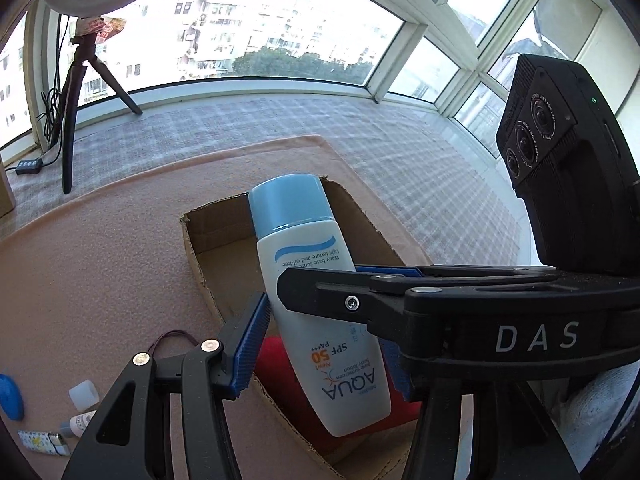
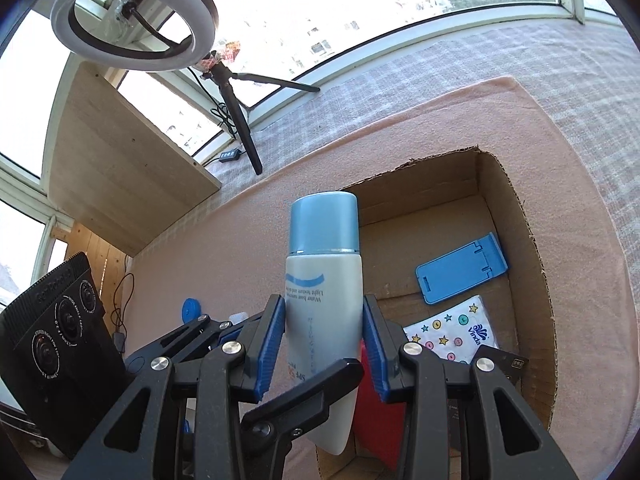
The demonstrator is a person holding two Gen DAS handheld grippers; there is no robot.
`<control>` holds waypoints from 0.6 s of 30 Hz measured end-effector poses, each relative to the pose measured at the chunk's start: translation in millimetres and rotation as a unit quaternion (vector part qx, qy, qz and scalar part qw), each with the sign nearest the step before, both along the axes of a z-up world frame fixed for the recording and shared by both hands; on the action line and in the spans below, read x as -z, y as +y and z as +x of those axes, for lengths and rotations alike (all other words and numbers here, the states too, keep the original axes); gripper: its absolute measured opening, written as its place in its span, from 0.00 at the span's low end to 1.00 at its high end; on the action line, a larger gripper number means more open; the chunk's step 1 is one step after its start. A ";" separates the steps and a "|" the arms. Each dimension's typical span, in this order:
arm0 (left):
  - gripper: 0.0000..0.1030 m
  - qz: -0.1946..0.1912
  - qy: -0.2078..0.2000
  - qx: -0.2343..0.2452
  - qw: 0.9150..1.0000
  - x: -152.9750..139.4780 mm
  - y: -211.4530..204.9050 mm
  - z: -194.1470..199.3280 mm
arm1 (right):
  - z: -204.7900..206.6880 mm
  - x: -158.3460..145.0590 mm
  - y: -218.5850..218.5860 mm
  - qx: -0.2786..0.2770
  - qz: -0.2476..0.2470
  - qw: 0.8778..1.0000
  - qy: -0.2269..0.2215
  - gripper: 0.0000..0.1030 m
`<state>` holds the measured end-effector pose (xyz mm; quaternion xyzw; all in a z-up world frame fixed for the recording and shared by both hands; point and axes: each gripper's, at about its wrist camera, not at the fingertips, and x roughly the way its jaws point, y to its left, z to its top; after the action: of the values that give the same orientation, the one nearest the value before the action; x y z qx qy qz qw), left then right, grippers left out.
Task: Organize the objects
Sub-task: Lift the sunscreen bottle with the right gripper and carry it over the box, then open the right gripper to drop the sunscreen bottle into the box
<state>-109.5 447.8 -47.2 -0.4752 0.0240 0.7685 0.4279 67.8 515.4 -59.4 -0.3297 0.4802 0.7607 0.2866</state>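
Observation:
A white sunscreen bottle [image 1: 304, 280] [image 2: 324, 280] with a light blue cap hangs cap-away over the near end of an open cardboard box [image 1: 192, 248] [image 2: 532, 280]. My left gripper [image 1: 310, 282] has its blue pads on both sides of the bottle. My right gripper [image 2: 324, 300] also clamps it between its blue pads. One of its black fingers [image 1: 320, 292] crosses in front of the label in the left wrist view. The box holds a blue phone stand [image 2: 462, 272], a patterned tissue pack [image 2: 452, 332], a red item [image 1: 276, 360] and a black item [image 2: 500, 364].
A pink cloth [image 1: 100, 260] covers the surface under the box. Loose items lie at its left: a blue piece [image 1: 10, 396], a white cap [image 1: 83, 394], a small bottle [image 1: 80, 422], a patterned pack [image 1: 44, 442]. A ring light on a tripod [image 2: 136, 20] and a wooden board [image 2: 120, 160] stand by the windows.

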 end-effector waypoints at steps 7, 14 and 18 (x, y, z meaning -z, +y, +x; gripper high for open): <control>0.56 -0.005 0.002 -0.003 1.000 2.0 1.0 5.1 | 16.1 -5.3 4.0 0.021 0.019 1.000 -0.010 0.35; 0.56 -0.009 0.018 -0.016 1.000 -4.3 -18.5 7.5 | 16.4 -12.0 -3.0 0.024 0.033 0.999 -0.004 0.38; 0.56 -0.020 0.025 -0.032 0.999 -2.2 -45.8 3.4 | 8.5 -15.6 -12.8 0.015 0.048 0.999 -0.005 0.42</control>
<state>-106.1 402.0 -45.0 -0.4646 0.0348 0.7931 0.3925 76.3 502.6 -43.9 -0.3118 0.4465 0.7768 0.3162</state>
